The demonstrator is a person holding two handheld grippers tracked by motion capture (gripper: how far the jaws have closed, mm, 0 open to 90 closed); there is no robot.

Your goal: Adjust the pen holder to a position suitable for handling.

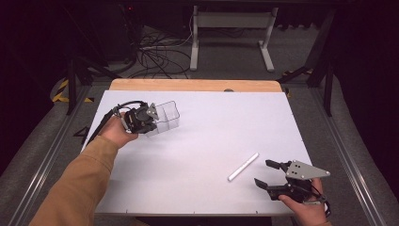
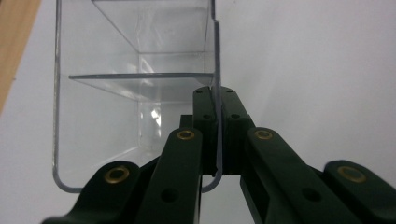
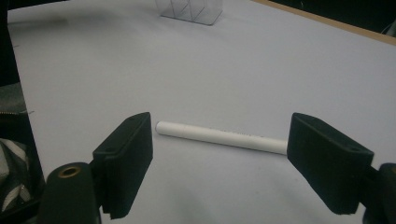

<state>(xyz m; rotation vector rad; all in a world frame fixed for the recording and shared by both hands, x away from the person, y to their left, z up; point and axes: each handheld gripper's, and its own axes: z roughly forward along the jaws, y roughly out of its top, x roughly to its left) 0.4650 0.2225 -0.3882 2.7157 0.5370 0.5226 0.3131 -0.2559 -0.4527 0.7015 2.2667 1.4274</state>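
A clear plastic container (image 1: 167, 117) with inner dividers stands on the white table cover at the left. My left gripper (image 1: 150, 124) is shut on its near side wall; in the left gripper view the jaws (image 2: 217, 100) pinch that thin clear wall (image 2: 215, 51) between them. A white pen-like stick (image 1: 243, 166) lies flat on the cover at the right. My right gripper (image 1: 263, 172) rests low by the front right corner, open, pointing toward the stick. In the right gripper view the stick (image 3: 219, 136) lies crosswise just beyond the two spread pads (image 3: 128, 149), untouched.
The white cover (image 1: 211, 127) spans the table, with a wooden strip (image 1: 193, 84) along the far edge. Beyond the table stand a white desk frame (image 1: 230, 42) and loose cables (image 1: 150, 56) on the floor. A brown-sleeved forearm (image 1: 80, 183) crosses the front left corner.
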